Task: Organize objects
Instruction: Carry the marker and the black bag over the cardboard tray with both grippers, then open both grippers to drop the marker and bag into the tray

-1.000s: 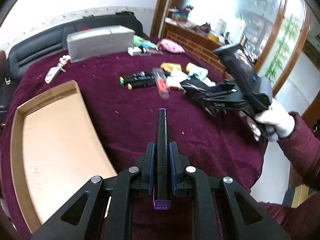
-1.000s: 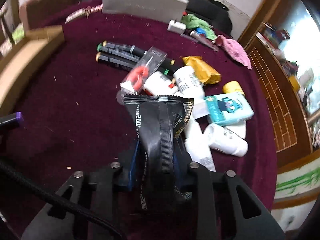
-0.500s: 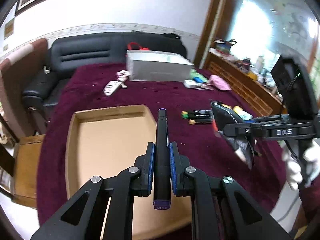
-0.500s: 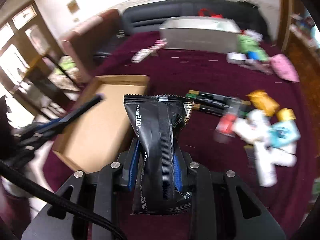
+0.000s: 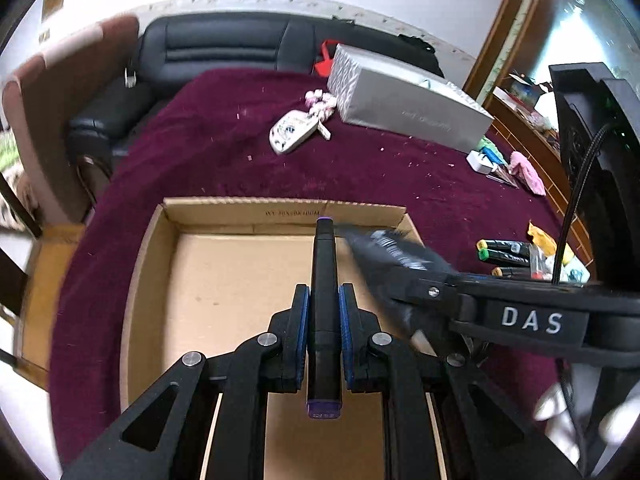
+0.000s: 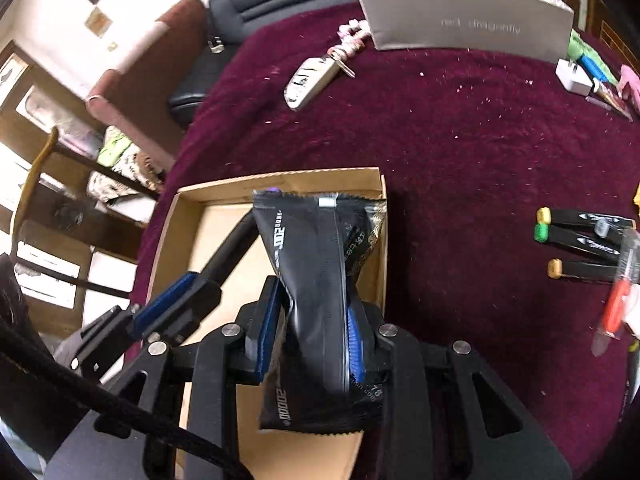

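Observation:
My left gripper (image 5: 324, 300) is shut on a black marker with purple ends (image 5: 325, 280) and holds it over the open cardboard box (image 5: 224, 216). My right gripper (image 6: 316, 300) is shut on a black snack packet (image 6: 316, 248) and holds it over the right side of the same box (image 6: 280, 180). The right gripper (image 5: 432, 292) with the packet (image 5: 396, 252) also shows in the left wrist view, just right of the marker. The left gripper's fingers (image 6: 180, 300) and marker show in the right wrist view, at the packet's left.
On the maroon cloth lie more markers (image 6: 580, 236), a red-handled item in a clear sleeve (image 6: 616, 304), a white key case (image 5: 292, 132), a silver box (image 5: 408, 108), a white charger (image 6: 574, 78) and small bits at right. A black sofa (image 5: 224, 44) stands behind.
Both grippers have swung left from the pile of objects to above the cardboard box, carrying the marker and the packet. They now sit close together.

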Action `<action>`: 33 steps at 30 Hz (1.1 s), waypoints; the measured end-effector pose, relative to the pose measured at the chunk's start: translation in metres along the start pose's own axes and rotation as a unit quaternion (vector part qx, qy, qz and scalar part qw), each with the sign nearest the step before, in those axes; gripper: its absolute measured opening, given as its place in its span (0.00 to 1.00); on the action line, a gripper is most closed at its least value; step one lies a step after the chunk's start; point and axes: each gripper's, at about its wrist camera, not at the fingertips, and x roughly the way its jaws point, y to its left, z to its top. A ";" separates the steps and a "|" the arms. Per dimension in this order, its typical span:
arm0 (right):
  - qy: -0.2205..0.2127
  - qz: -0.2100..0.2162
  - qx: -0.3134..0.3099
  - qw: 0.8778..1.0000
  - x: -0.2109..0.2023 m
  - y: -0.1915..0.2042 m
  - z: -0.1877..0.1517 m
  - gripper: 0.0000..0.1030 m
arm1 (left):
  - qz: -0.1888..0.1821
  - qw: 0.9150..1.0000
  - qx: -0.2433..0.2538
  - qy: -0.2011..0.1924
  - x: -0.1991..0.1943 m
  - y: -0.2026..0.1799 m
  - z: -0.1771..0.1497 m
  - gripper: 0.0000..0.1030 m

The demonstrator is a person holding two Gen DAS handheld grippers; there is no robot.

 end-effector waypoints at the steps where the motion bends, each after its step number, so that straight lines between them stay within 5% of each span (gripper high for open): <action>1: 0.001 -0.003 0.007 1.000 0.006 -0.001 0.002 0.25 | -0.001 1.000 -0.004 0.002 0.004 0.000 0.000 0.11; 10: -0.008 -0.041 -0.009 0.999 0.022 0.006 0.005 0.26 | -0.018 0.999 -0.023 0.012 0.013 -0.004 -0.006 0.13; 16: -0.041 -0.040 -0.026 0.998 0.017 0.005 0.006 0.38 | -0.041 0.998 -0.055 0.004 -0.004 -0.002 -0.005 0.35; 27: -0.114 -0.018 -0.059 0.991 -0.049 0.000 -0.012 0.49 | -0.056 0.993 -0.079 -0.072 -0.064 -0.016 -0.023 0.41; 33: -0.134 -0.004 -0.048 0.990 -0.094 -0.043 -0.041 0.50 | -0.097 0.989 -0.086 -0.066 -0.079 -0.040 -0.038 0.50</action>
